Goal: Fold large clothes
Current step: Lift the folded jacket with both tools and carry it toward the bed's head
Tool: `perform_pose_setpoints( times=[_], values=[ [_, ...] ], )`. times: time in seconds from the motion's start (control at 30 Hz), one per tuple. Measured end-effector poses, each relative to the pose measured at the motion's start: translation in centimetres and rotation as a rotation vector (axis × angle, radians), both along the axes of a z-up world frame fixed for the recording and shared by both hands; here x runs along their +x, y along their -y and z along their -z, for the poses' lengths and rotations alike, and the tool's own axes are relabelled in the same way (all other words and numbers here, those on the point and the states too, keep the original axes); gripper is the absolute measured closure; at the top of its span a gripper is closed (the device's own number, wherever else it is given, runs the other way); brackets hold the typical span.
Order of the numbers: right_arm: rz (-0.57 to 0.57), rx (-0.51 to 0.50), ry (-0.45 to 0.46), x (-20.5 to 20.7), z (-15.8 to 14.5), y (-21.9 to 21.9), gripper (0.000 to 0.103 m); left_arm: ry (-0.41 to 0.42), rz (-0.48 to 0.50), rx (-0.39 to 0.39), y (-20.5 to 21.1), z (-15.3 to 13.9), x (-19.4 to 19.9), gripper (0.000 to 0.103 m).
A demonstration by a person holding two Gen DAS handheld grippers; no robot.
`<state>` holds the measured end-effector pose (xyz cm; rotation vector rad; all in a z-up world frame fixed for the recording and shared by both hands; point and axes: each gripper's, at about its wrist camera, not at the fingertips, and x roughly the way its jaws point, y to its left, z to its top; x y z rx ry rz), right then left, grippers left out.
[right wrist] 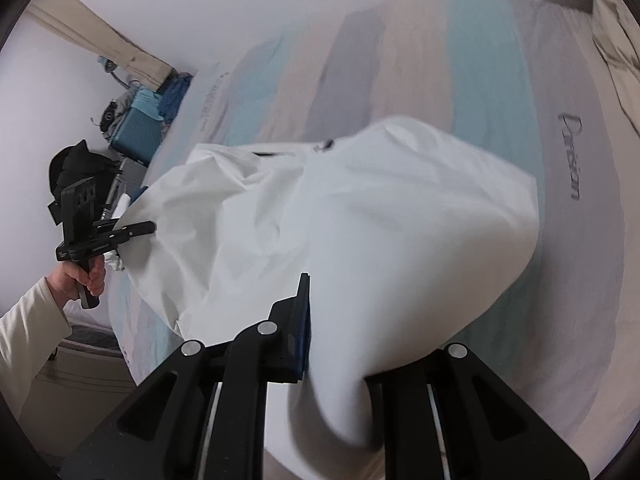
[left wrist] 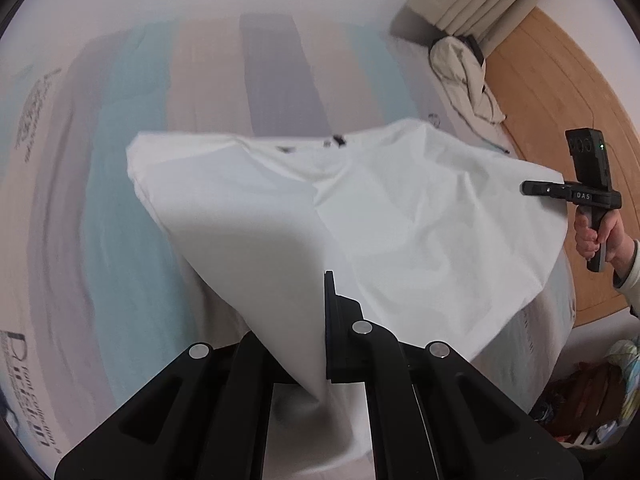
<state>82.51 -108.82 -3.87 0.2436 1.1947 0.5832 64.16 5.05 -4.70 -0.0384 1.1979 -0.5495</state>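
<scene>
A large white garment point(left wrist: 400, 208) hangs lifted above the striped bed sheet point(left wrist: 120, 160), its far part still trailing onto the bed. My left gripper point(left wrist: 322, 292) is shut on a near corner of it, and cloth covers one finger. In the same view my right gripper point(left wrist: 527, 188) pinches the cloth's right edge, held by a hand. From the right wrist, the white garment point(right wrist: 360, 208) drapes over my right gripper point(right wrist: 320, 296), which is shut on a fold. The left gripper point(right wrist: 149, 227) grips the left edge there.
The striped bed sheet point(right wrist: 480, 60) stretches far beyond the garment. A beige bundle point(left wrist: 460, 68) lies at the bed's far right corner, beside wooden flooring point(left wrist: 560, 100). A teal suitcase point(right wrist: 136, 132) and dark clutter stand by the bed's left side. Beige bedding point(right wrist: 616, 32) sits at the upper right.
</scene>
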Motion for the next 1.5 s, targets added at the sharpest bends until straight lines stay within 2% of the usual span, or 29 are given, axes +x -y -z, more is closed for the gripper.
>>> perform_pose_setpoints(
  times=[0.2,0.33,0.5,0.57,0.67,0.77,0.9,1.17,1.37,1.5],
  values=[
    [-0.044,0.010,0.057,0.8,-4.4,-2.1,0.090,0.048,0.007,0.013,-0.8,-4.0,0.0,0.102],
    [-0.060,0.016,0.086,1.1,-7.3,-4.6,0.090,0.081,-0.012,0.004,-3.2,-6.9,-0.6,0.102],
    [-0.103,0.004,0.126,1.6,-11.4,-10.7,0.090,0.130,-0.042,-0.004,-8.6,-9.9,-2.3,0.102],
    [-0.114,0.002,0.143,1.7,-12.8,-13.6,0.090,0.149,-0.056,-0.001,-9.3,-11.3,-2.1,0.102],
    [-0.123,0.001,0.177,0.5,-14.6,-19.7,0.090,0.164,-0.066,0.011,-10.6,-12.8,-1.3,0.102],
    [-0.126,0.004,0.192,-1.0,-15.1,-25.3,0.090,0.182,-0.075,0.020,-11.0,-14.6,-1.0,0.102],
    [-0.166,0.013,0.209,-3.5,-15.5,-35.8,0.090,0.193,-0.091,0.047,-11.2,-16.1,-0.6,0.102],
    [-0.269,0.046,0.218,-3.0,-16.1,-55.3,0.090,0.219,-0.194,0.068,-9.4,-17.2,0.2,0.102],
    [-0.383,0.080,0.231,-3.1,-16.4,-70.4,0.090,0.230,-0.315,0.101,-7.5,-15.8,-1.7,0.102],
    [-0.460,0.072,0.225,-3.2,-15.3,-78.8,0.090,0.224,-0.403,0.097,-9.4,-12.0,-3.8,0.102]
  ],
)
